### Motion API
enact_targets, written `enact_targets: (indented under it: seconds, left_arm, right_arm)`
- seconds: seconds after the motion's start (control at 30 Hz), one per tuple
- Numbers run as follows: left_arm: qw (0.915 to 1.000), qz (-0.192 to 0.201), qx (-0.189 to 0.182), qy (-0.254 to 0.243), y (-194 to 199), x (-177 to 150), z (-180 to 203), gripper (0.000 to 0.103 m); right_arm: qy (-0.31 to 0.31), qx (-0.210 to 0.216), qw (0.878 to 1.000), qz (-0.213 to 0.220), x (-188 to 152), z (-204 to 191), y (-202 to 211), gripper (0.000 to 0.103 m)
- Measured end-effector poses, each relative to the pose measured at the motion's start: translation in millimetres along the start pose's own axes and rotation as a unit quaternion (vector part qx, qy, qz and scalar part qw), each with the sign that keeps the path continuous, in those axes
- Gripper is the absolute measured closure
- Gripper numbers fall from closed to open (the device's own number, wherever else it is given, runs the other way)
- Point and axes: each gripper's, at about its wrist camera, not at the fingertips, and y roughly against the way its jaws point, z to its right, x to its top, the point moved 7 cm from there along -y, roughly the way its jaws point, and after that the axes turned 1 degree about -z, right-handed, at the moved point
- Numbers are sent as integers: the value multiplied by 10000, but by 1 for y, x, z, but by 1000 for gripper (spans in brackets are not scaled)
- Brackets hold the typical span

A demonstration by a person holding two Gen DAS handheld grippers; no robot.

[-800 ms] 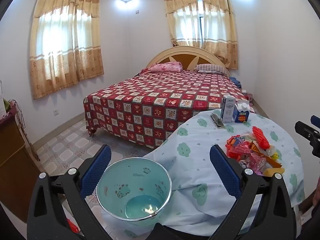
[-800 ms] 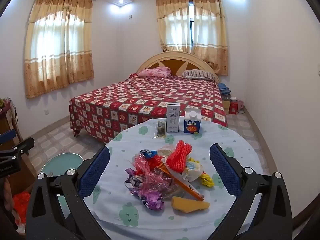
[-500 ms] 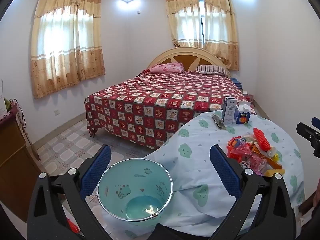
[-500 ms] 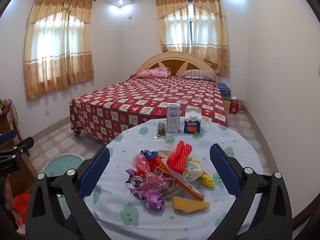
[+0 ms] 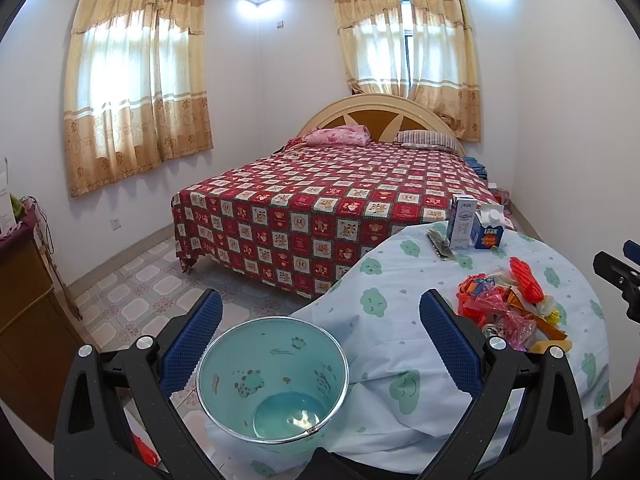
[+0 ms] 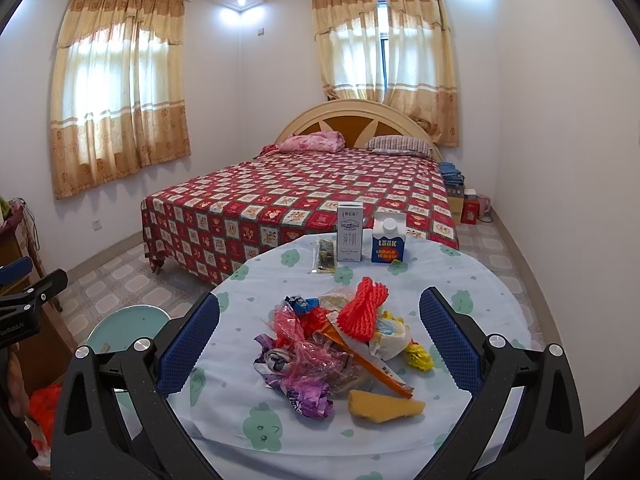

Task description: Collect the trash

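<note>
While cartons (image 6: 350, 232) stand behind, bed (image 6: 304, 196) beyond.

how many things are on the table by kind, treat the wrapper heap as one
Cartons standing upright: 2, a tall white carton and a short blue carton
Flat dark packets: 1, the dark packet beside the white carton
Heaps of crumpled wrappers: 1, the wrapper heap
Yellow wedge-shaped pieces: 1, the yellow wedge
Total: 5

bare cloth (image 6: 248, 396) before trash pile (image 6: 340, 344), cartons (image 6: 362, 236) behind (upright)
</note>
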Motion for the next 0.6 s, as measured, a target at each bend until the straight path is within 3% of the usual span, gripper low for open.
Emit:
enact_targets:
  seconds: [0.53, 0.6]
  left_arm:
    - [10000, -7, 27, 20, 5, 7, -12, 6]
    - [10000, -5, 4, 8, -2, -1, 0, 6]
  right_arm:
    - [9, 40, 10000, -36, -5, -8, -5, 5]
    - [8, 45, 10000, -39, -5, -8, -4, 5]
